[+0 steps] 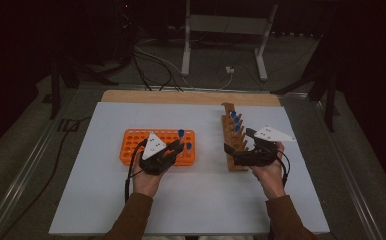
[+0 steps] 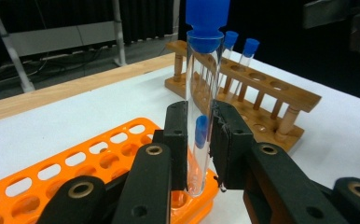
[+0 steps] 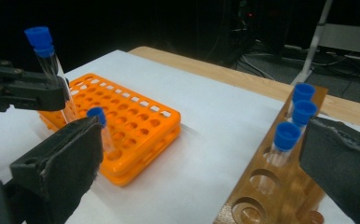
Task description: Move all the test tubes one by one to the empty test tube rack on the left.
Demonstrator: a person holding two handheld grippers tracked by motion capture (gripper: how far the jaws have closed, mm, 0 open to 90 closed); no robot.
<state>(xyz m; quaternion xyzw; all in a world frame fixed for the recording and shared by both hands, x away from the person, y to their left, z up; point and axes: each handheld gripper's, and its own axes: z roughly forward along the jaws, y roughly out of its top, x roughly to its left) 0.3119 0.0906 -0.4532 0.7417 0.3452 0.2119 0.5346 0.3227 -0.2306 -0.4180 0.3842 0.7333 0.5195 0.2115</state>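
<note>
My left gripper is shut on a clear test tube with a blue cap, held upright with its lower end at the corner of the orange rack. In the high view this left gripper sits over the orange rack's right end, beside a second capped tube standing in a hole. My right gripper is open wide, with nothing between its pads. It hovers at the near end of the wooden rack, which holds three blue-capped tubes.
The white table top ends in a wooden strip at the far side. Beyond it, cables and the feet of a metal stand lie on the floor. The wooden rack has several vacant holes at its near end.
</note>
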